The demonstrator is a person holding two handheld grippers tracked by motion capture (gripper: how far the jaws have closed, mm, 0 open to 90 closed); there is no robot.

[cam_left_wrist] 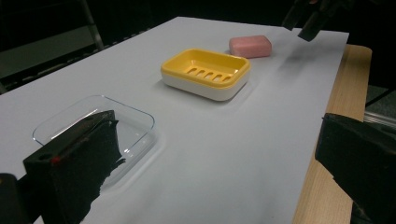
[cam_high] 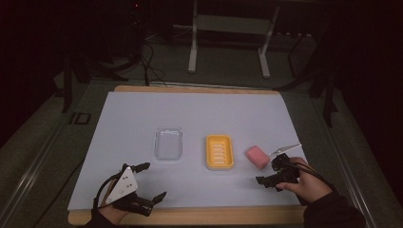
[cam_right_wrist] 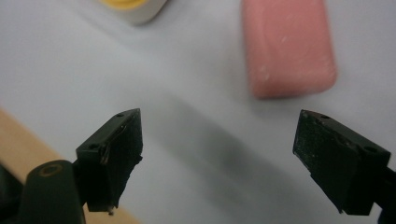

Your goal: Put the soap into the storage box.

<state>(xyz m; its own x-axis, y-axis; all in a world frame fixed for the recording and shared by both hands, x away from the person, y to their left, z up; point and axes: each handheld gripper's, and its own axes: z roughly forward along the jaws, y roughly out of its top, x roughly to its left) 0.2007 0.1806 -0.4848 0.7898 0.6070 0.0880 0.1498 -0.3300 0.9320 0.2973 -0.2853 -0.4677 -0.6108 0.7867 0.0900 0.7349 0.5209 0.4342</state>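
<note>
The pink soap bar [cam_high: 257,156] lies bare on the counter [cam_high: 142,114] toward its right edge, just beside the yellow soap dish [cam_high: 219,151], which sits empty at mid-counter; a clear lid [cam_high: 168,143] rests apart on the dish's left. Nothing looks done yet: the soap is not in the dish, nor the lid on it. The right hand-held gripper [cam_high: 271,172] hovers near the soap with jaws spread wide, holding nothing. The left hand-held gripper [cam_high: 148,182] waits by the near edge, likewise wide open and empty.
</note>
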